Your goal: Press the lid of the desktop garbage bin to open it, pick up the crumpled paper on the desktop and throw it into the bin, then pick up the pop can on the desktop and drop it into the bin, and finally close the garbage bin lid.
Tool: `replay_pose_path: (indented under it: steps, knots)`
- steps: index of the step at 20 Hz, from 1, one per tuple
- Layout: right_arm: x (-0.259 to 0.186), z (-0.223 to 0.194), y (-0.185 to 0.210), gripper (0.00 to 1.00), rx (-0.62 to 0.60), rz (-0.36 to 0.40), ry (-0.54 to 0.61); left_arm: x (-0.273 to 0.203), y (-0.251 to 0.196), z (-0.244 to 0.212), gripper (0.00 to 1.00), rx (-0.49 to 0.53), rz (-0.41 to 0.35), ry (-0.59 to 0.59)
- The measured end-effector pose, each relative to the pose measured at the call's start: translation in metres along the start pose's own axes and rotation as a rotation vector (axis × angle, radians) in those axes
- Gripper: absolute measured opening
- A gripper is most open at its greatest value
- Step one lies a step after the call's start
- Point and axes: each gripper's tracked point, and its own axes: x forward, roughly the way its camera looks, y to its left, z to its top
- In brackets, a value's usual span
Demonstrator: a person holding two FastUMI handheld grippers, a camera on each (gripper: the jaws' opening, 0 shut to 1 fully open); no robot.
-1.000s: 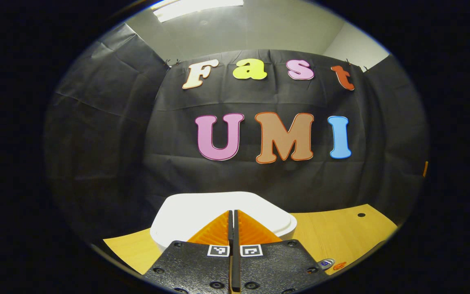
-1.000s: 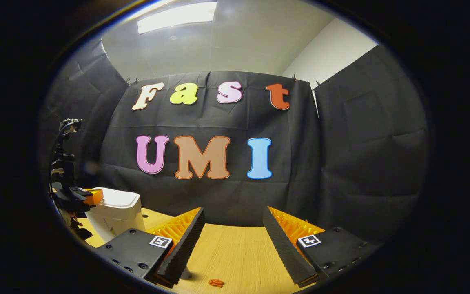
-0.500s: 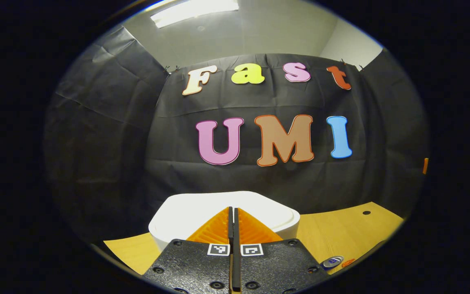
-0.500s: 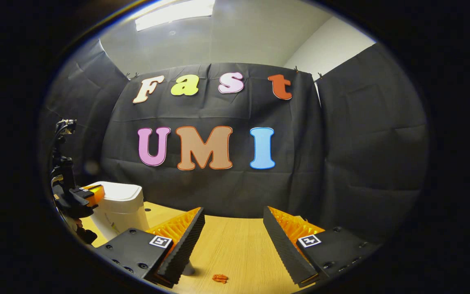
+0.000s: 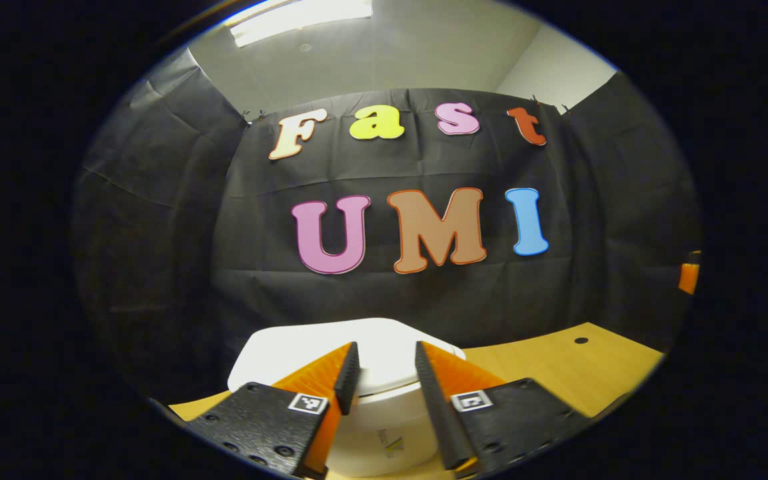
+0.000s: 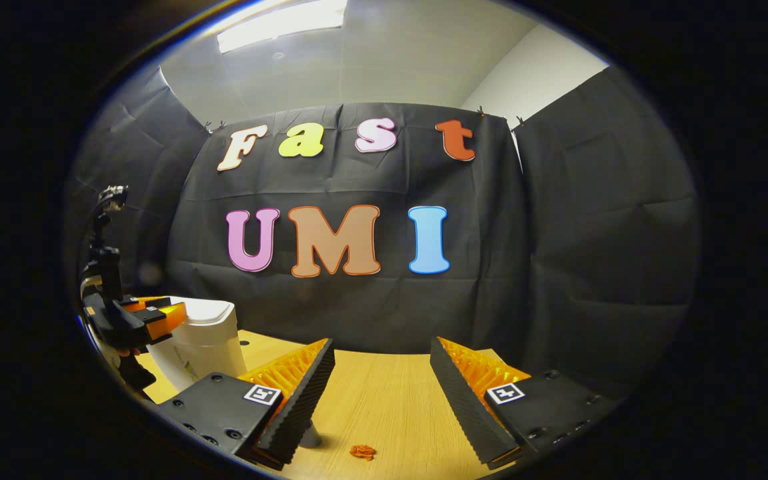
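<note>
My left gripper (image 5: 382,363) stands parted just before the white bin (image 5: 384,427), its lid (image 5: 377,347) apparently still down, so I should press squarely on the lid's top, while my right gripper (image 6: 382,363) waits wide above the desk (image 6: 384,400).

Left gripper (image 5: 382,363) jaws parted, framing white bin (image 5: 384,413); lid (image 5: 304,350) down; wooden desktop (image 5: 557,363) behind.

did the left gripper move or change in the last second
Yes. The left gripper has opened its fingers and drawn back from the white bin, whose front wall now shows between them.
</note>
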Motion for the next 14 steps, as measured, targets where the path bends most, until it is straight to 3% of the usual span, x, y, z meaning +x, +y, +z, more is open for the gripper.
replay_pose_path:
  steps: [1,3,6,9,12,14]
  knots:
    - [0.001,-0.005,0.000,0.96,-0.002,0.002,0.008,0.001,-0.003,0.007,0.70,0.024,-0.003,-0.015]
    - [0.001,-0.017,-0.002,0.96,-0.007,0.001,0.028,-0.002,-0.009,0.026,0.74,0.090,-0.009,-0.063]
    - [0.003,-0.033,-0.005,0.96,-0.018,0.003,0.053,-0.011,-0.021,0.052,0.75,0.125,-0.043,-0.126]
    - [0.010,-0.054,-0.001,0.96,-0.028,0.031,0.072,-0.026,-0.036,0.063,0.69,0.080,-0.080,-0.142]
    - [0.022,-0.089,0.008,0.96,-0.027,0.076,0.120,-0.045,-0.044,0.066,0.69,0.052,-0.105,-0.140]
    - [0.031,-0.118,0.014,0.96,-0.023,0.106,0.176,-0.054,-0.048,0.059,0.75,0.042,-0.120,-0.129]
